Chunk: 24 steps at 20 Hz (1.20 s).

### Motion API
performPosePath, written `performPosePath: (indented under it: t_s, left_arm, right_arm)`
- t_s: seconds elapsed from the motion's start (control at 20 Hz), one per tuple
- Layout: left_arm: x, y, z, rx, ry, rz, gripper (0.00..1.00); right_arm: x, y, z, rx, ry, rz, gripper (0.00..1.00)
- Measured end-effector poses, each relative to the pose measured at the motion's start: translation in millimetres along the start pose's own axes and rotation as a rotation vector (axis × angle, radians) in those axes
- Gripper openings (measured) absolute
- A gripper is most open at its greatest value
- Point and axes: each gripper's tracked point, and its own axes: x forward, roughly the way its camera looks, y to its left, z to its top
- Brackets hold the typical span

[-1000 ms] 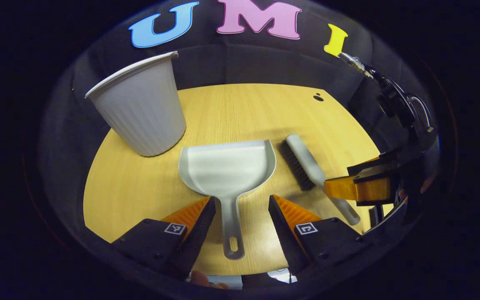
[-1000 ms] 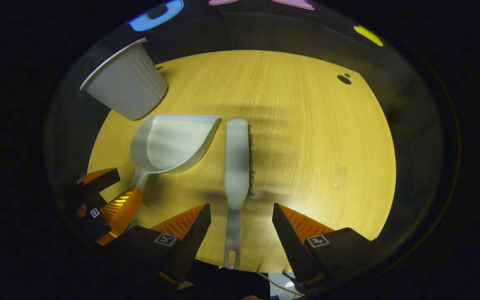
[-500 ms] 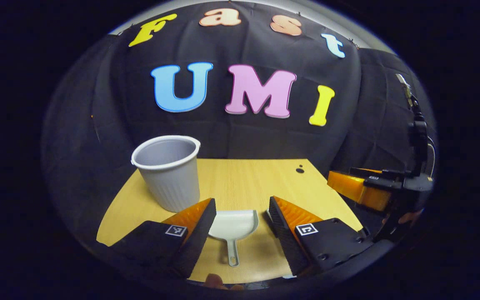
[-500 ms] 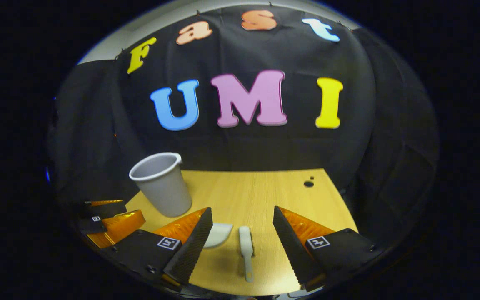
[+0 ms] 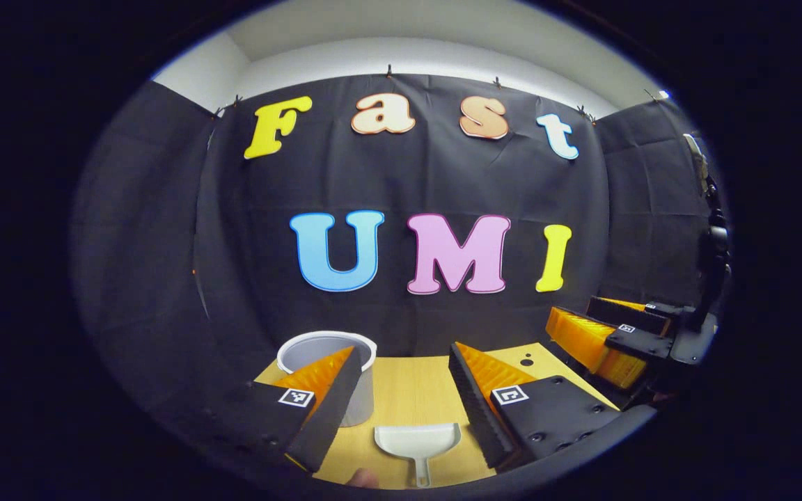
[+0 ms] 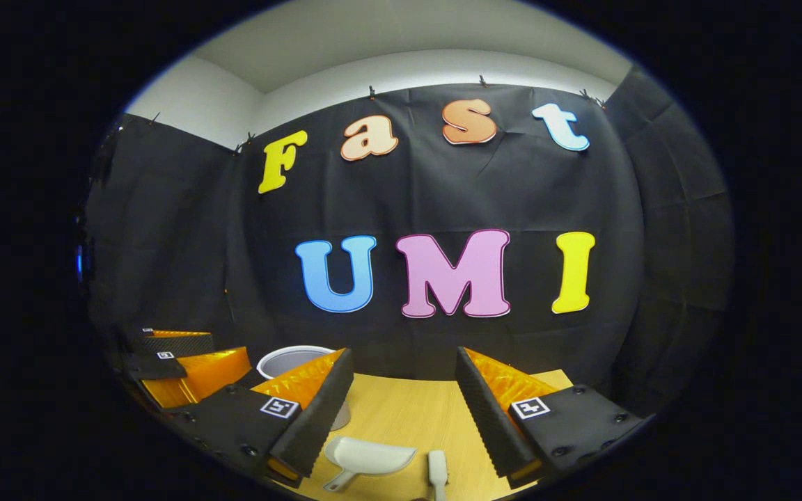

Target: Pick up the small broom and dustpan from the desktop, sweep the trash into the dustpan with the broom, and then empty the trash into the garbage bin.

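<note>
Grey dustpan (image 5: 417, 441) lies below the parted left tongs (image 5: 401, 362).

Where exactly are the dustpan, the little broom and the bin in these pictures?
dustpan (image 5: 418, 440): left gripper view, on the flat scoop, ahead of its handle.
broom (image 6: 437, 465): right gripper view, on the pale back of its head.
garbage bin (image 5: 366, 398): left gripper view, on its outer wall below the rim.

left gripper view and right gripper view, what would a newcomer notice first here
The two open claws, left claw and right claw, held well above the wooden desktop. Below lie the pale dustpan and small broom, untouched, with the grey garbage bin standing behind them.
</note>
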Motion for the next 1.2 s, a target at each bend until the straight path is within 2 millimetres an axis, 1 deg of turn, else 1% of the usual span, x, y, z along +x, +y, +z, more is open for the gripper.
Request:
performPosePath:
  t_s: [0.05,0.15,0.2,0.3,0.35,0.45,0.5,0.55,0.6,0.65,0.7,0.75,0.8,0.85,0.95,1.0,1.05,1.1,1.2]
  left_arm:
    - [-1.0,-2.3,0.8,0.002,-0.003,-0.006,0.75]
    - [-3.2,0.6,1.9,0.000,-0.005,-0.013,0.76]
    - [-0.6,0.5,0.2,-0.002,0.001,-0.019,0.76]
    - [3.7,3.1,0.5,-0.013,0.012,-0.019,0.76]
    - [6.6,3.1,-2.6,-0.023,0.017,-0.015,0.76]
    - [7.3,3.0,-3.7,-0.042,0.027,-0.012,0.76]
    - [7.6,4.7,-4.8,-0.050,0.033,-0.008,0.76]
    - [7.8,6.2,-5.5,-0.057,0.038,-0.002,0.77]
    - [8.7,7.0,-8.2,-0.064,0.041,0.004,0.76]
    - [8.0,8.4,-8.1,-0.070,0.040,0.012,0.76]
    - [6.4,8.2,-8.0,-0.076,0.039,0.019,0.76]
    - [4.6,8.6,-7.6,-0.080,0.037,0.023,0.76]
    - [0.9,9.4,-9.7,-0.081,0.036,0.028,0.76]
    - [-1.7,10.9,-10.9,-0.080,0.036,0.030,0.76]
    - [-14.9,15.9,-11.1,-0.084,0.038,0.040,0.76]
    - [-16.2,14.2,-9.8,-0.087,0.041,0.044,0.76]
    - [-17.5,13.4,-9.1,-0.091,0.043,0.045,0.76]
    - [-16.9,13.7,-9.8,-0.093,0.045,0.048,0.74]
    - [-19.6,13.9,-8.8,-0.093,0.039,0.049,0.76]
  right_arm:
    - [0.7,1.5,2.6,0.003,-0.003,-0.003,0.94]
    - [-3.3,4.3,6.7,-0.002,-0.008,-0.007,0.94]
    - [-4.6,6.2,8.8,-0.007,-0.012,-0.011,0.94]
    - [-5.6,9.6,8.1,-0.020,-0.011,-0.012,0.94]
    - [-4.9,11.8,7.4,-0.032,-0.009,-0.011,0.94]
    - [-4.3,14.9,5.1,-0.051,-0.003,-0.007,0.94]
    - [-7.1,16.1,4.9,-0.053,-0.001,-0.004,0.94]
    - [-7.2,16.9,5.5,-0.052,-0.001,-0.001,0.94]
    - [-7.8,18.2,6.3,-0.054,-0.002,-0.001,0.91]
    - [-8.3,17.8,6.4,-0.055,-0.003,0.002,0.94]
    - [-8.8,19.8,5.3,-0.058,-0.002,0.003,0.91]
    - [-9.0,19.2,4.2,-0.061,0.002,0.003,0.91]
    - [-9.4,19.3,1.5,-0.070,0.012,-0.003,0.94]
    - [-9.1,19.6,-2.5,-0.080,0.026,-0.004,0.91]
    - [-10.8,25.5,-9.8,-0.085,0.051,0.007,0.91]
    - [-12.4,28.6,-10.9,-0.086,0.056,0.014,0.91]
    - [-14.0,31.1,-10.6,-0.090,0.058,0.021,0.94]
    - [-14.9,33.9,-8.7,-0.096,0.054,0.027,0.94]
    - [-17.1,38.5,-6.8,-0.097,0.043,0.041,0.94]
